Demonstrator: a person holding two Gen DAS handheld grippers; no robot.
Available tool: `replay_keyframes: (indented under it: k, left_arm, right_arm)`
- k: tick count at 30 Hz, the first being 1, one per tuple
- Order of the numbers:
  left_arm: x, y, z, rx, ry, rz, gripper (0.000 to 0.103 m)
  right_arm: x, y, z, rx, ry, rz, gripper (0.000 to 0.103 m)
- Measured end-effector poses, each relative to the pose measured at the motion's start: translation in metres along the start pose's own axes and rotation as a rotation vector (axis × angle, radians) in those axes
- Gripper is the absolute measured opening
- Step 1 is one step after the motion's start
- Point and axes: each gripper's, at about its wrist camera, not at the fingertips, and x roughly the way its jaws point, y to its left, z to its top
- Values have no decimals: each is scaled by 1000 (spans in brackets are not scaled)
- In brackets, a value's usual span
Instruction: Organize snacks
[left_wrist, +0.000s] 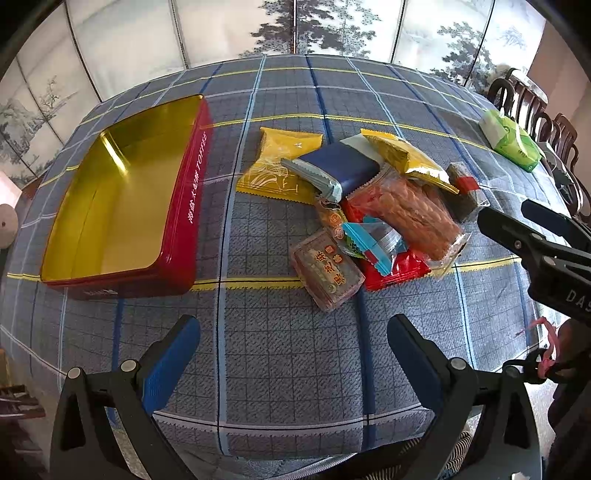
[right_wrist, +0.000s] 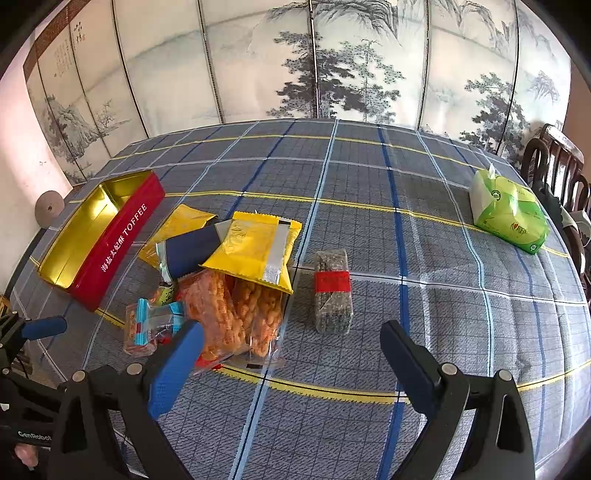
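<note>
1. While both grippers hover above the plaid-clothed surface (left_wrist: 280, 369), the red toffee tin (left_wrist: 184, 206) lies open at the far left, its gold inside bare with no snack in it.
2. The snack pile (left_wrist: 369, 206) sits to the right of the tin, apart from it: two yellow packets (right_wrist: 255, 247), a navy packet (left_wrist: 340, 166), a clear bag of orange twists (right_wrist: 229, 314) and a small clear box (left_wrist: 325, 273) with red print nearest the camera.
3. A dark bar with a red band (right_wrist: 332, 291) lies alone just right of the pile.
4. A green tissue pack (right_wrist: 509, 214) rests far right, well apart.
5. The left gripper (left_wrist: 291, 350) has its jaws wide, holding nothing.
6. The right gripper (right_wrist: 291, 354) likewise has wide, unoccupied jaws, near the pile.
</note>
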Motion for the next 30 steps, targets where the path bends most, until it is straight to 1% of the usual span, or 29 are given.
replay_keyframes:
  k: [11, 14, 16, 20, 22, 24, 26, 28, 30]
  left_arm:
    - [-1, 6, 0, -25, -13, -13, 100]
    - [0, 8, 0, -34, -10, -19, 100]
    - [1, 9, 1, -40, -8, -20, 99]
    - [3, 9, 1, -41, -3, -25, 94]
    - [4, 8, 1, -41, 1, -29, 93]
    - [5, 8, 1, -43, 3, -33, 92]
    - [7, 8, 2, -43, 4, -35, 92]
    - [9, 8, 2, -45, 9, -37, 92]
    - [11, 7, 4, -47, 13, -41, 89]
  right_arm:
    - [2, -1, -2, -7, -5, -8, 98]
    - [4, -4, -4, -12, -1, -14, 95]
    - [6, -7, -4, -6, 6, -13, 90]
    - [12, -12, -6, 3, 11, -14, 86]
    - [16, -15, -6, 3, 19, -14, 75]
    - [21, -18, -6, 7, 27, -14, 72]
    - [26, -22, -5, 9, 27, -23, 71]
    - [30, -24, -4, 6, 27, -24, 60]
    - [37, -27, -2, 8, 38, -24, 58]
